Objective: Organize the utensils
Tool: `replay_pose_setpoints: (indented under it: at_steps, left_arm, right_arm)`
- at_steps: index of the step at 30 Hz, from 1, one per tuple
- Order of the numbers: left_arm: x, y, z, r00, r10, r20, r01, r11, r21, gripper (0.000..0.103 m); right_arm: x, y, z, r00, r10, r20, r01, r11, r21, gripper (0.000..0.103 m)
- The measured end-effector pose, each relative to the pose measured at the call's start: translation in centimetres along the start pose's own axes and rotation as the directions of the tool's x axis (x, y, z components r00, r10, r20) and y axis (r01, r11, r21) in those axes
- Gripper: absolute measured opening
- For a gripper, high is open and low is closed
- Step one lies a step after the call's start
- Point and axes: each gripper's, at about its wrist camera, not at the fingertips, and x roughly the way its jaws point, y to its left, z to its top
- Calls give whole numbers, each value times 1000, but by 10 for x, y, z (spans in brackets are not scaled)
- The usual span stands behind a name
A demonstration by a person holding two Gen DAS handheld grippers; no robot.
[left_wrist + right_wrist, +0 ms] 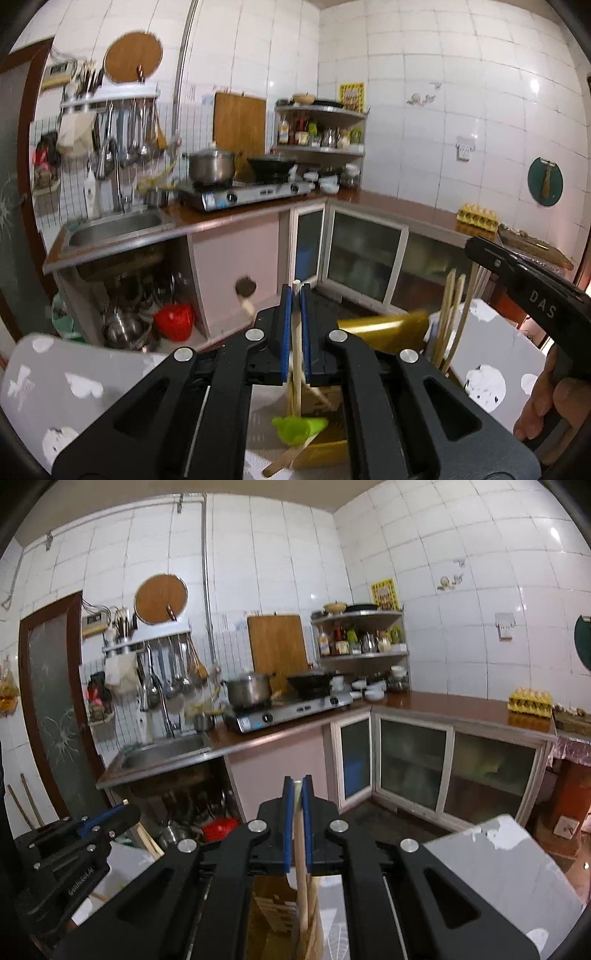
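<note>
- The left gripper [296, 291] is clamped narrow on a pale wooden utensil handle [296, 354]; the stick's tip pokes out just past the blue pads, and its length runs down between the jaws toward the table.
- Below that gripper, a green silicone utensil head [298, 426] sits on a wooden stick above a yellow-brown cardboard box [325, 448].
- To the gripper's right, several wooden chopsticks [452, 317] stand upright; what holds them is hidden.
- The right gripper [297, 788] is likewise pinched shut on a light wooden handle [301, 893], which drops below the jaws beside an open cardboard box [275, 912].
- Both grippers hang over a grey table [55, 387] printed with white patches; its far corner shows to the right of the right gripper.
- Ahead of both lies a white-tiled kitchen: a brown L-shaped countertop [443, 705], a steel sink [162, 753] ahead-left, and a gas stove [291, 710] carrying a steel pot [247, 690] and a dark wok [312, 683].
- Ladles hang on a wall rack [110, 98] above the sink, a wooden cutting board [277, 646] leans behind the stove, and an egg tray [530, 701] rests on the counter ahead-right.
</note>
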Motion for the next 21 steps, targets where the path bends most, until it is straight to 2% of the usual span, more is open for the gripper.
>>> replay_pose_setpoints:
  at_steps: [5,6,7,8,9,10,11,14,16,21]
  left_arm:
    - [-7,11,-6,999,8,-32,-9,1000,-22,7]
    - [-13,13,-4,999,6,-37,-7,1000,-31,9]
    - [-22,15,-2,999,9,-36,-11,999,-42,20]
    - [-28,16,0,999,13,-33,-14,999,-49,43]
    - [-43,19,2,1000,21,-18,-22,998,-60,55]
    - [-53,20,3,1000,27,1,-27,998,-64,72]
    - [-72,22,4,999,39,36,-37,997,-63,81]
    - [-109,24,1,997,45,61,-43,998,-47,92]
    - [-137,25,-7,995,55,77,-53,998,-32,98]
    - [-194,22,-36,990,82,111,-82,997,0,98]
  right_arm:
    - [9,1,-24,996,-27,-82,22,998,-50,7]
    - [7,1,-27,995,-39,-95,32,997,-66,13]
    - [2,-1,-28,994,-52,-96,45,996,-71,34]
    - [-5,-3,-28,994,-60,-91,55,997,-61,47]
    - [-13,-5,-28,995,-61,-82,57,997,-47,62]
    - [-25,-8,-27,996,-60,-64,58,998,-29,62]
    - [-32,-10,-26,996,-60,-61,59,998,-26,62]
    - [-70,-15,-26,996,-71,-55,70,997,-32,64]
    - [-95,-16,-28,996,-71,-47,69,997,-42,76]
    - [-161,-9,-45,997,-77,-11,76,993,-86,92]
